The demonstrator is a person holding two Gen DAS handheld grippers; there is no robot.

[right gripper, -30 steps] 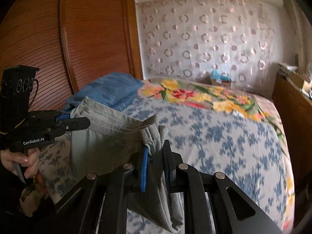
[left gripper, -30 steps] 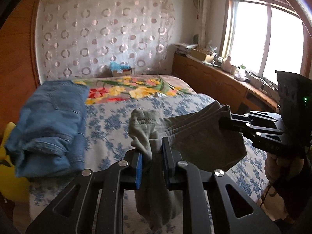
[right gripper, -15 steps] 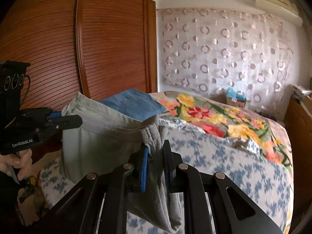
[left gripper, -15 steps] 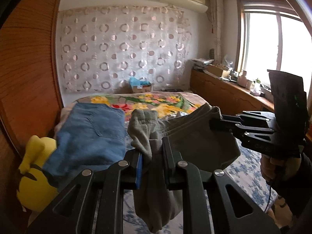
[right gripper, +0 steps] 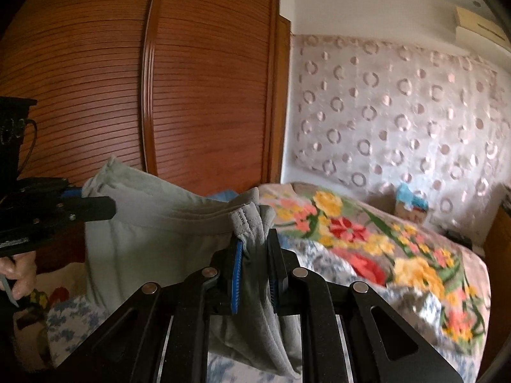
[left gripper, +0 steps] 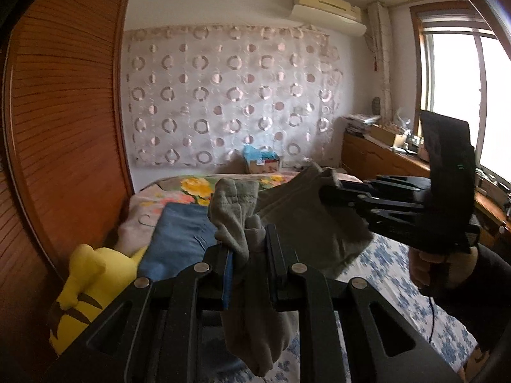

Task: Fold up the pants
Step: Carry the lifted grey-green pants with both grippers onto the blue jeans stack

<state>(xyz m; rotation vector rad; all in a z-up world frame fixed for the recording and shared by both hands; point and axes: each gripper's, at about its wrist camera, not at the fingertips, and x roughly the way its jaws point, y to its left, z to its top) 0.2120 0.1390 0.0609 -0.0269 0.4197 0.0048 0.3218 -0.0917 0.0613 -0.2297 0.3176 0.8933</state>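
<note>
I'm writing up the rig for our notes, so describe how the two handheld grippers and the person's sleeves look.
Both are matte black. The left gripper and right gripper each have angular linkage arms with triangular cut-outs, round silver pivot pins and ribbed blue pads. Seen from the other side, each carries a tall black box; a thin black cable loops from the left one's, and another hangs under the right hand. That arm wears a dark sleeve.

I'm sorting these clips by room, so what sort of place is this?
A home bedroom, most likely: a bed with floral bedding, a tall wooden wardrobe beside it, and a wall air conditioner near the window.
</note>
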